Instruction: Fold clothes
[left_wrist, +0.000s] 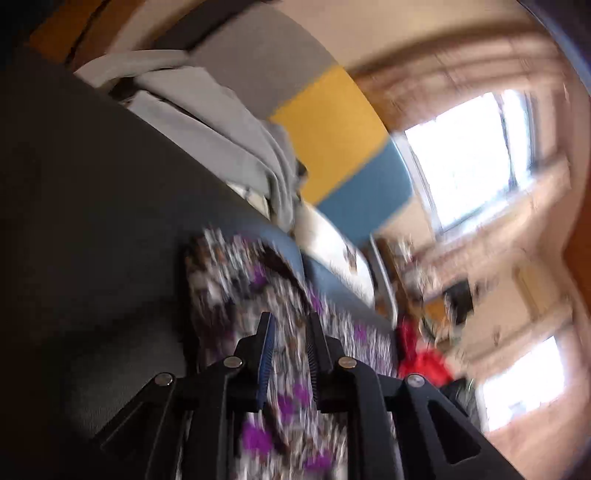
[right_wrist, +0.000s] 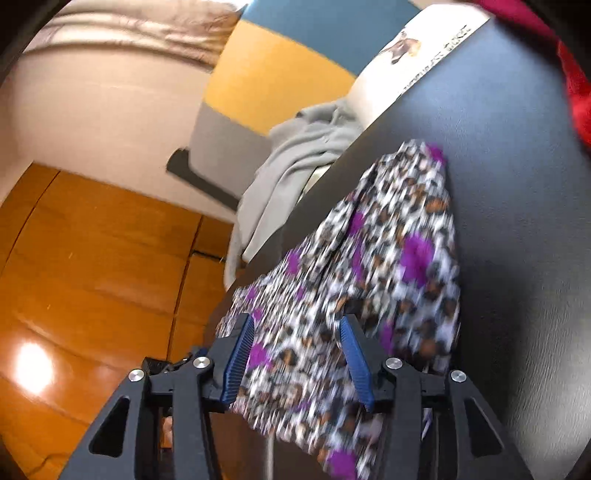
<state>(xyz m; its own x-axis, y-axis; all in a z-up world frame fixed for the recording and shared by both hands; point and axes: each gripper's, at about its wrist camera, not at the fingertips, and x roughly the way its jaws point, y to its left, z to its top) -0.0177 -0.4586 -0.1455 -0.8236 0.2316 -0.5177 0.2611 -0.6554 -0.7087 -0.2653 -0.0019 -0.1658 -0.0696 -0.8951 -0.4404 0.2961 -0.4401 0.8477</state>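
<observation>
A leopard-print garment with purple flowers (right_wrist: 388, 251) lies on a dark table (right_wrist: 517, 184), one end hanging over the table edge. My right gripper (right_wrist: 297, 332) is open, its blue-padded fingers (right_wrist: 352, 347) spread over the garment's near end. In the left wrist view the same garment (left_wrist: 240, 295) runs up between my left gripper's fingers (left_wrist: 267, 332). The left gripper (left_wrist: 290, 325) has a narrow gap with cloth in it; blur hides whether it pinches the cloth.
A grey garment (right_wrist: 295, 162) is piled at the table's far edge, also in the left wrist view (left_wrist: 207, 110). A red cloth (right_wrist: 576, 85) lies at the table's far corner. A white printed box (right_wrist: 417, 55) stands behind. An orange wood floor (right_wrist: 92, 258) lies below.
</observation>
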